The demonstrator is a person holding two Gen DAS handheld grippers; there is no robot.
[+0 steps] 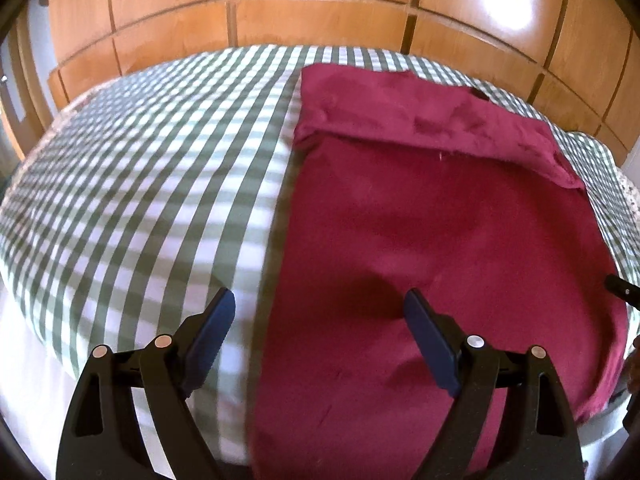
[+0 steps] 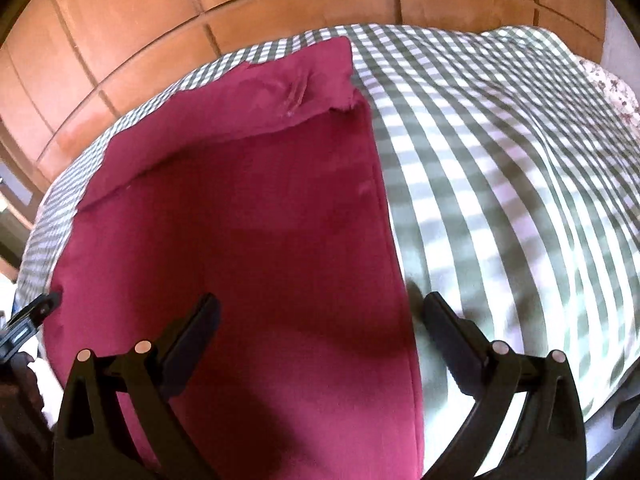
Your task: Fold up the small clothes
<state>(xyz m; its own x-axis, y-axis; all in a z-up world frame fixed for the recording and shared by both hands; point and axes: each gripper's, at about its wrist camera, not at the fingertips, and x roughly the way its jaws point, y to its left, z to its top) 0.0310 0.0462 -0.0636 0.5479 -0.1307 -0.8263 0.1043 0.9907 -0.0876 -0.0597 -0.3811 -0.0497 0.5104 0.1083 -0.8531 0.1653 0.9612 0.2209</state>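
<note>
Dark red cloth garment [image 1: 440,220] lay flat on the green-and-white checked bedspread [image 1: 160,160], far end folded over. My left gripper [image 1: 320,308] hung spread wide over its left edge, gripping nothing. My right gripper [image 2: 320,312] likewise splayed over its right edge, empty.

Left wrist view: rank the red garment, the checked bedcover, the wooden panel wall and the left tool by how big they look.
1. Checked bedcover and red garment: too close to rank.
2. Wooden panel wall.
3. Left tool, open, enlarged by nearness.
</note>
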